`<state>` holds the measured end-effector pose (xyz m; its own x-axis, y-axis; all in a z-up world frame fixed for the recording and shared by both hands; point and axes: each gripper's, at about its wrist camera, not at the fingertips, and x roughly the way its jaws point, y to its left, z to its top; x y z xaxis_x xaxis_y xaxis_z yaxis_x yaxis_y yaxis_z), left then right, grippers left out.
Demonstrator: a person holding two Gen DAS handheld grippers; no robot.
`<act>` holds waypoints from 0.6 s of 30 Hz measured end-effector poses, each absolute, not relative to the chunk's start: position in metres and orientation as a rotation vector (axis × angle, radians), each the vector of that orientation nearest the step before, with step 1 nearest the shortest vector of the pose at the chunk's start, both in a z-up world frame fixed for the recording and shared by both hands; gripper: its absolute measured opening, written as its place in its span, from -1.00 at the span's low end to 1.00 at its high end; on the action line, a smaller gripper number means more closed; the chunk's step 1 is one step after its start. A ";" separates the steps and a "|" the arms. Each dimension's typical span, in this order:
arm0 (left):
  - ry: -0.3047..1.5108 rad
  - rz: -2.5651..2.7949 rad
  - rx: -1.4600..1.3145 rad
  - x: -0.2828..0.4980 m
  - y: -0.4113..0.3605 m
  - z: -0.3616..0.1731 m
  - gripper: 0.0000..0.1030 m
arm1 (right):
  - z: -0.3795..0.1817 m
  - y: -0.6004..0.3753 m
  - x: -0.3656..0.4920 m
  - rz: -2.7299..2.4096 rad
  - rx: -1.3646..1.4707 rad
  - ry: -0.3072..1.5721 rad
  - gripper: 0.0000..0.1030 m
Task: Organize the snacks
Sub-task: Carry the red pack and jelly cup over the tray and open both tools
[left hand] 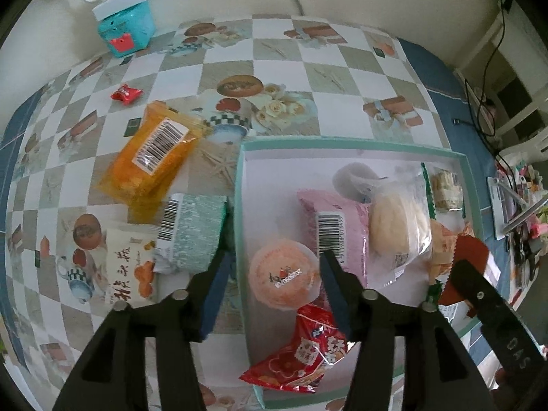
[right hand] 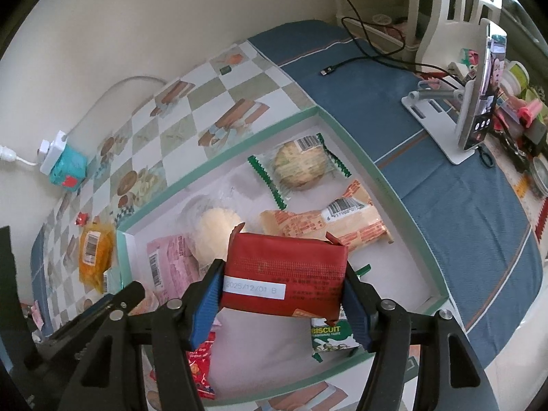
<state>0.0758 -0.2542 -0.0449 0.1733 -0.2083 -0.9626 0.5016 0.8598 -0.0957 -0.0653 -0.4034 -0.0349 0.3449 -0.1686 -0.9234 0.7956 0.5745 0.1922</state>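
R claw (right hand: pixel 281 296) is gripping a red snack pack (right hand: pixel 286 274) — blue pads are pressing on both short ends, white date sticker facing up. It's hanging over the near part of the shallow green-rimmed tray (right hand: pixel 219 162), above a green biscuit pack (right hand: pixel 330 337).

L claw (left hand: pixel 274 294) is sitting open w/ nothing between the pads; its left finger is outside the tray's left wall, right finger inside, so it's straddling the rim. Round peach-coloured cake (left hand: pixel 284 279) is lying just below the gap, not touching the pads as far as I can tell.

Already lying in the tray: pink pack w/ barcode (left hand: pixel 337 229), pale round bun in clear wrap (left hand: pixel 399 229), round cracker in green-edged wrap (right hand: pixel 299 164), orange-striped pack (right hand: pixel 325 226), red printed bag (left hand: pixel 301 352) at the near edge.

Still lying on the checkered tabletop (left hand: pixel 274 54), left of the tray: orange bag w/ barcode label (left hand: pixel 150 154), teal patterned pack (left hand: pixel 195 233) just beside the tray wall, white pack w/ orange print (left hand: pixel 132 263), small red candy (left hand: pixel 126 93) further back.

Teal box w/ a white power strip on top (left hand: pixel 125 24) is sitting by the wall. Phone on a stand (right hand: pixel 477 102) is standing on the blue cloth, right of the tray.
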 end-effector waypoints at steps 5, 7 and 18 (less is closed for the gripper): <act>1.312 -0.500 0.247 0.081 -0.247 -0.041 0.23 | -0.039 -0.401 -0.063 -0.707 0.727 1.050 0.35; 1.311 -0.499 0.236 0.083 -0.244 -0.039 0.42 | -0.039 -0.401 -0.063 -0.717 0.727 1.053 0.37; 1.285 -0.429 0.203 0.098 -0.221 -0.029 0.58 | -0.036 -0.388 -0.051 -0.699 0.695 1.059 0.39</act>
<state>0.0975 -0.2207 -0.0287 0.2170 -0.1956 -0.9564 0.4186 0.9037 -0.0899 -0.0511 -0.3880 -0.0360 0.3257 -0.1717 -0.9298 0.7876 0.5933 0.1663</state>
